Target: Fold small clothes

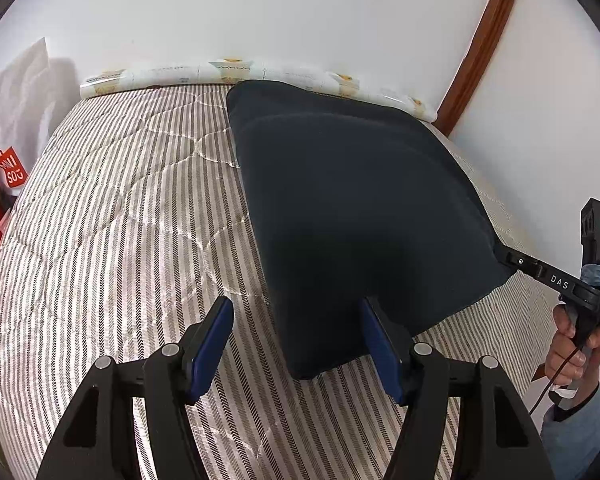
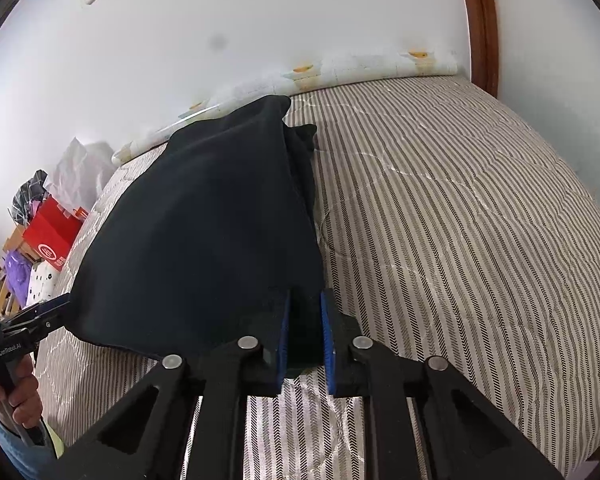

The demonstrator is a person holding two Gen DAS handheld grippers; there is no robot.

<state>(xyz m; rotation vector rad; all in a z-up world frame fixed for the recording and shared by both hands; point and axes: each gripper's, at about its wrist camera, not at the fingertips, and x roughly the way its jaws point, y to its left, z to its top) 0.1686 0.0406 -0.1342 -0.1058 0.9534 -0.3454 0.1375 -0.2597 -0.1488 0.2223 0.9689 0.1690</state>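
Observation:
A dark navy garment (image 1: 352,208) lies folded on the striped bed, and it also shows in the right wrist view (image 2: 204,232). My left gripper (image 1: 296,344) is open at the garment's near left corner, with the cloth edge just inside its right finger and not clamped. My right gripper (image 2: 305,340) is shut on the garment's near right corner. The right gripper also shows in the left wrist view (image 1: 504,258), pinching that corner. The left gripper shows in the right wrist view (image 2: 56,308) at the cloth's left edge.
The striped quilted mattress (image 1: 112,208) fills both views. A rolled patterned cover (image 1: 228,70) lies along the white wall. A brown wooden post (image 1: 480,44) stands at the back right. Red bags (image 2: 52,236) and clutter sit off the bed's left side.

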